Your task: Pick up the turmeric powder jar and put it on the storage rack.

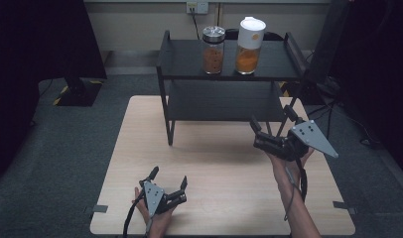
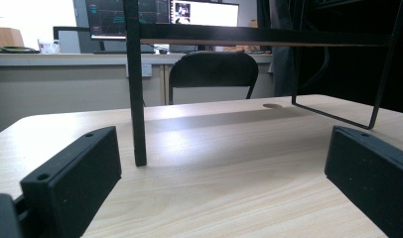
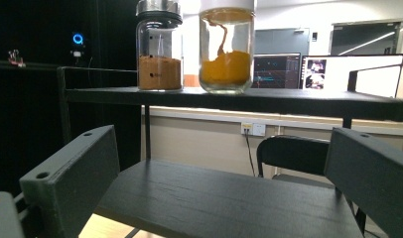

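Observation:
A black two-tier rack (image 1: 269,74) stands at the back of the light wooden table (image 1: 219,168). On its top shelf are a silver-lidded glass jar of brown powder (image 1: 213,50) (image 3: 159,47) and a white-lidded jar of orange powder (image 1: 249,47) (image 3: 226,47), side by side. My left gripper (image 1: 168,179) (image 2: 219,178) rests open near the table's front edge, facing the rack's front left leg (image 2: 135,94). My right gripper (image 1: 271,121) (image 3: 219,183) is held open in front of the rack's right side, level with the lower shelf (image 3: 214,198). Nothing is between either pair of jaws.
Grey carpet surrounds the table. A black chair (image 2: 213,74) and monitors (image 2: 160,15) stand beyond the rack. A dark stand base (image 1: 78,91) sits on the floor at the left, and cables lie at the right.

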Demonstrator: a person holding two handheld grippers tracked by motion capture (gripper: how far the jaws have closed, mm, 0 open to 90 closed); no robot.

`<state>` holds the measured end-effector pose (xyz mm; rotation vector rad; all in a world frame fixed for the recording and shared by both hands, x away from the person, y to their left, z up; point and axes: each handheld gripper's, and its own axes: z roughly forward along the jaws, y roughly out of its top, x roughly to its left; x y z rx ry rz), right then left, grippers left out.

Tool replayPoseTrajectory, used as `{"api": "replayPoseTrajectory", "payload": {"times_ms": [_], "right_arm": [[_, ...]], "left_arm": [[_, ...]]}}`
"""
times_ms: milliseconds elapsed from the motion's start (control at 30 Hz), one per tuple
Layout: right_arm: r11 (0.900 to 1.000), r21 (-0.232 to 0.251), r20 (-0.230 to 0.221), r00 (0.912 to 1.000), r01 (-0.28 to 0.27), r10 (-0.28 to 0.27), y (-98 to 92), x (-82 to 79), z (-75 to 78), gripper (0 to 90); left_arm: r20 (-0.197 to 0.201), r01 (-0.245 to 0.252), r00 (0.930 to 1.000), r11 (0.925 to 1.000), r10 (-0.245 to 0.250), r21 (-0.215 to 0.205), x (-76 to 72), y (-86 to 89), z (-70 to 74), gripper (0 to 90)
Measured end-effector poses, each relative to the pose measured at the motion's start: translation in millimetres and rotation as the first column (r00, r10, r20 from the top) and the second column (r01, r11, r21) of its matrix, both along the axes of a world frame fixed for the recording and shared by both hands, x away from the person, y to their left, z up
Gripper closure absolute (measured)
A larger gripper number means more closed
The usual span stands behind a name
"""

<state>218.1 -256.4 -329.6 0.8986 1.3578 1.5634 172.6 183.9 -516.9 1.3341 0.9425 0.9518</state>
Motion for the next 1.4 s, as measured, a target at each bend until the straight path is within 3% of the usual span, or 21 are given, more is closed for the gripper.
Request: {"api": "replayPoseTrajectory", "payload": {"times_ms": [667,1033,1400], "right_arm": [[0.999,0.028,-0.054,0.9979,0.037,-0.035,-7.1,-30.6,-60.0,0.0],[0.996,0.018,-0.081,0.9932,0.085,-0.083,-6.8,-42.2,-88.0,0.0],[0.995,-0.002,-0.109,0.9891,0.099,-0.098,-6.9,-48.7,-114.9,0.0]], "left_arm": [[0.0,0.0,1.0,1.0,0.0,0.001,-0.1,0.1,0.0,0.6],[0.0,0.001,1.0,1.0,-0.001,0.001,-0.1,0.2,0.0,0.6],[0.001,0.001,1.0,1.0,-0.001,0.001,-0.1,0.2,-0.1,0.6]]}}
